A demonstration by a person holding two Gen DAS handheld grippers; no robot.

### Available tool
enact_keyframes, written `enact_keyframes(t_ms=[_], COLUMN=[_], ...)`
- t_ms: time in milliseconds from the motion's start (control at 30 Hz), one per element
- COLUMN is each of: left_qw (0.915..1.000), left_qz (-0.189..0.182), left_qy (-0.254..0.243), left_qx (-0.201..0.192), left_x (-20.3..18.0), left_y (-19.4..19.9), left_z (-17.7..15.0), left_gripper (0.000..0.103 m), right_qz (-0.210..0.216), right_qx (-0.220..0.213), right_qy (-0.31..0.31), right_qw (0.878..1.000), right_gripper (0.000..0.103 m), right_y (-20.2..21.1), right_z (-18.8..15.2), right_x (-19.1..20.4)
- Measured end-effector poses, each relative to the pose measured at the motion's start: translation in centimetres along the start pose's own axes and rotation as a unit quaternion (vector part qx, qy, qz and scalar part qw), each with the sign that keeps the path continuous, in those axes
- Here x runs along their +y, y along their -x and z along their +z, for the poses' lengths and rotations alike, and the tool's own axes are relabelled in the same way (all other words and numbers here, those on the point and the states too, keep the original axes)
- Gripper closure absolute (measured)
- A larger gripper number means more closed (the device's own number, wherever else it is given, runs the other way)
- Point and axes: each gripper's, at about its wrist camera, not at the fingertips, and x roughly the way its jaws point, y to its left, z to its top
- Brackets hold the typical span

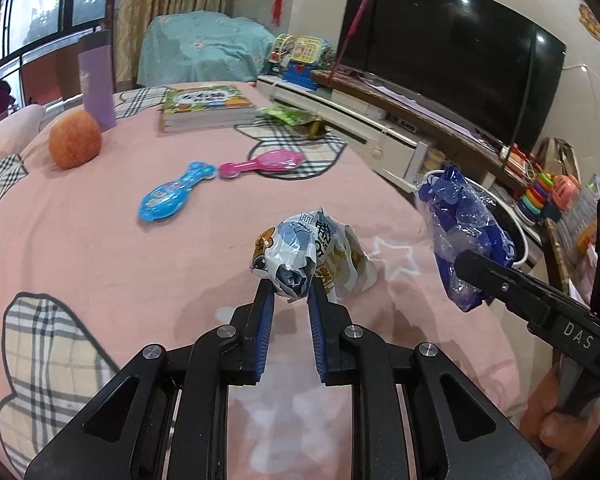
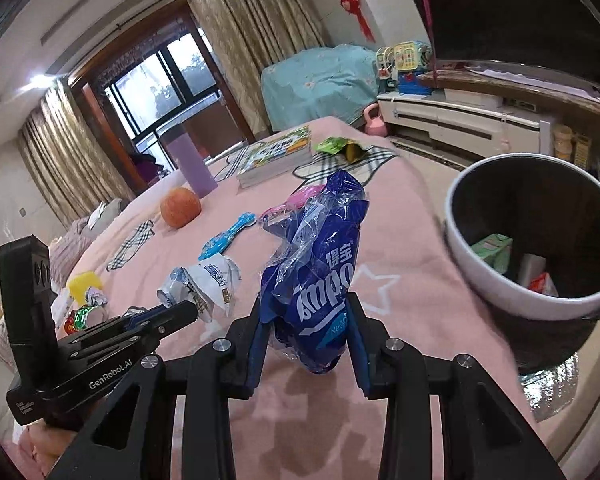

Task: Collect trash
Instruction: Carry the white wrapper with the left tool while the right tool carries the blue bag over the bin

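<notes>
Jaws of the left gripper (image 1: pixel 291 285) were closed almost fully on a crumpled white wrapper (image 1: pixel 300 248); those of the right gripper (image 2: pixel 309 320) stood part-way closed, pinching a blue tissue pack (image 2: pixel 320 276). Both items were held clear of the pink bedspread (image 1: pixel 100 248), with the pack nearer the bin (image 2: pixel 472 264) than the wrapper was.

The bin, white-rimmed and dark inside, stood just off the bed's edge on the right-hand side. It already held a green carton (image 2: pixel 494 250) and some red-and-white scraps (image 2: pixel 542 282), so part of the collecting appeared to be done. Neither held item was yet over the rim; dropping both in seemed the step in hand.

On the side of the bed away from the bin lay more probable trash: a yellow scrap (image 2: pixel 85 285) and crumpled foil (image 2: pixel 80 316). Farther from the bin, a green snack packet (image 1: pixel 290 115) rested by the books (image 1: pixel 206 108). These seemed left to collect.

The two toy brushes, blue (image 1: pixel 172 196) and pink (image 1: pixel 264 162), the apple (image 1: pixel 75 145) and the purple bottle (image 1: pixel 96 84), all well apart from the bin, looked like keepers, not trash.
</notes>
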Motion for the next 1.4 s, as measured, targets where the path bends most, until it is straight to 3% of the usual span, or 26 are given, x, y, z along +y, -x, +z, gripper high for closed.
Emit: enact_keyframes(t_ms=[700,1400], left_qw=[0.9975,0.9905], left_qz=[-0.048,-0.083], left_qy=[-0.053,-0.109], left_qx=[0.001,0.001], left_x=[-7.6,-14.8], left_y=[-1.7,-4.4], left_z=[2.0,5.1], left_gripper=[0.087,0.087], right_qz=[-0.048,-0.103], right_qx=[-0.025,-0.037], right_qy=[-0.046,-0.06], right_qw=[0.997,0.992], right_gripper=[0.067,0.067], right_y=[4.4,7.0], right_z=[-0.3,1.7], right_x=[-7.0,-12.5])
